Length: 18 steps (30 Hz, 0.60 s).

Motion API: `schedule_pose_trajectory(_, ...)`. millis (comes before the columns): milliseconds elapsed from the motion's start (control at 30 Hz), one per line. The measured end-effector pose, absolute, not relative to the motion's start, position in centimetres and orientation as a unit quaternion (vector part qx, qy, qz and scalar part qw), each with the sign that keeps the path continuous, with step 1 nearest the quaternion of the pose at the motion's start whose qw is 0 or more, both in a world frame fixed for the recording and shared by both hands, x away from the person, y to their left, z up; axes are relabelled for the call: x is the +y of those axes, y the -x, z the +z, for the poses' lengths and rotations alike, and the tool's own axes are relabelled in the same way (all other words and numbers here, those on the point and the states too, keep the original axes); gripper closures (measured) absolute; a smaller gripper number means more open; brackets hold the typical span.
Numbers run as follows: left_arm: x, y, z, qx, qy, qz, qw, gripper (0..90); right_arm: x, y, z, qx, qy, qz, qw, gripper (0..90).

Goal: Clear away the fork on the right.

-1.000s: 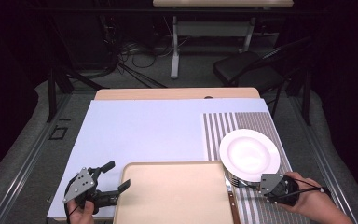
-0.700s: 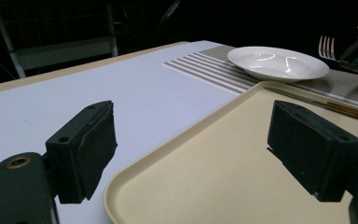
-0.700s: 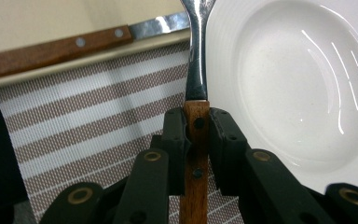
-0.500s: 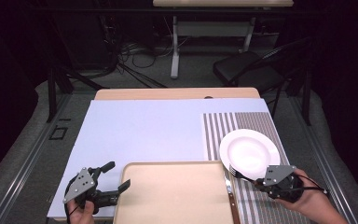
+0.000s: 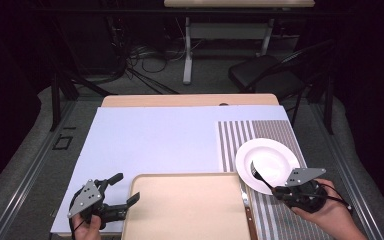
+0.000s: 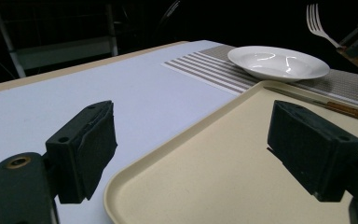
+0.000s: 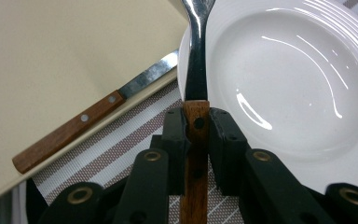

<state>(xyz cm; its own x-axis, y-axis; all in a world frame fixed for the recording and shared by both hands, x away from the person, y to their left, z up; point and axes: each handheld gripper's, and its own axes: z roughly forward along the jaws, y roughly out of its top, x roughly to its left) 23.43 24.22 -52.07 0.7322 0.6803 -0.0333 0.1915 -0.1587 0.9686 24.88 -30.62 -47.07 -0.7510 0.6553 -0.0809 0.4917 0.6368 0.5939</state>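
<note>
Right hand-held gripper [image 5: 279, 190] pinches a wooden-handled fork [image 7: 196, 88] by its handle. Fork's long axis runs straight out from the jaws, tines over the near rim of the white plate [image 5: 280, 150]. Left hand-held gripper [image 5: 125, 189] spread, holding nothing, at the tray [image 5: 185, 210] corner, well apart from the plate. Knife [image 7: 93, 126] lies just beside the plate, on the tray's edge.

A beige tray [image 5: 185, 210] lies at the counter's [image 5: 150, 140] near edge. A wooden-handled knife [image 5: 248, 212] rests along its right rim. Beyond the counter, a dark chair [image 5: 265, 75] and cables [image 5: 145, 55] sit on the floor.
</note>
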Motion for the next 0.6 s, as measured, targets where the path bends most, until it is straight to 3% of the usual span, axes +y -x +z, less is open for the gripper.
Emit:
schedule_pose_trajectory(333, 24.2, -23.4, -52.1, 0.298, -0.731, 0.212, 0.577, 15.7, -30.3, -24.4, -46.0, 0.836, -0.442, 0.307, 0.108, 77.5)
schedule_pose_trajectory(600, 24.2, -23.4, -52.1, 0.298, -0.731, 0.213, 0.576, 15.6, -30.2, -23.7, -46.4, 0.819, -0.470, 0.305, 0.128, 77.5)
